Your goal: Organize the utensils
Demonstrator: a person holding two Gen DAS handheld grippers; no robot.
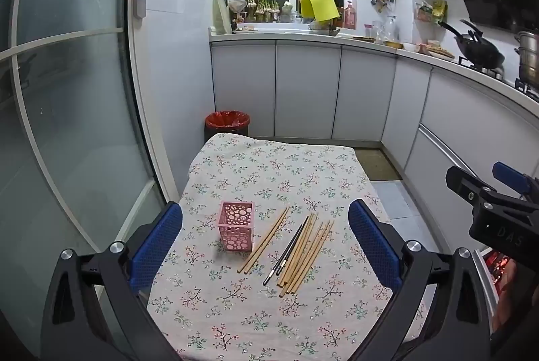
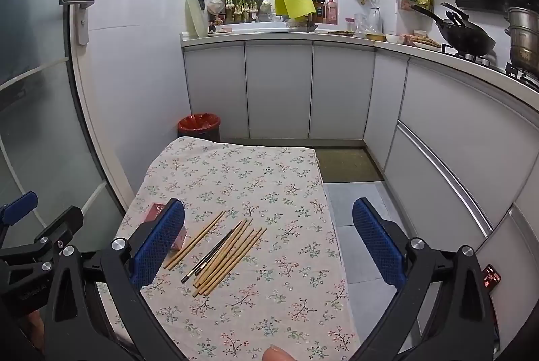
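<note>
While both tongs hover above the near edge, the tabletop [image 1: 269,165] fills the middle under its floral cloth. Left tongs [image 1: 266,243] gape wide, empty; right tongs [image 2: 269,243] gape wide too, nothing held. The pink holder [image 1: 236,230] stands upright, just left of the sticks, almost dead ahead of the left tongs and half hidden behind the right tongs' left finger. The wooden chopsticks [image 1: 305,255] lie loose beside it, a separate pair [image 1: 264,239] nearest the holder, and two black chopsticks [image 1: 286,255] run through the bundle. All share one long axis, slanting from near-left to far-right. They sit left of the right tongs' centre; my guess is either hand reaches them easily.
</note>
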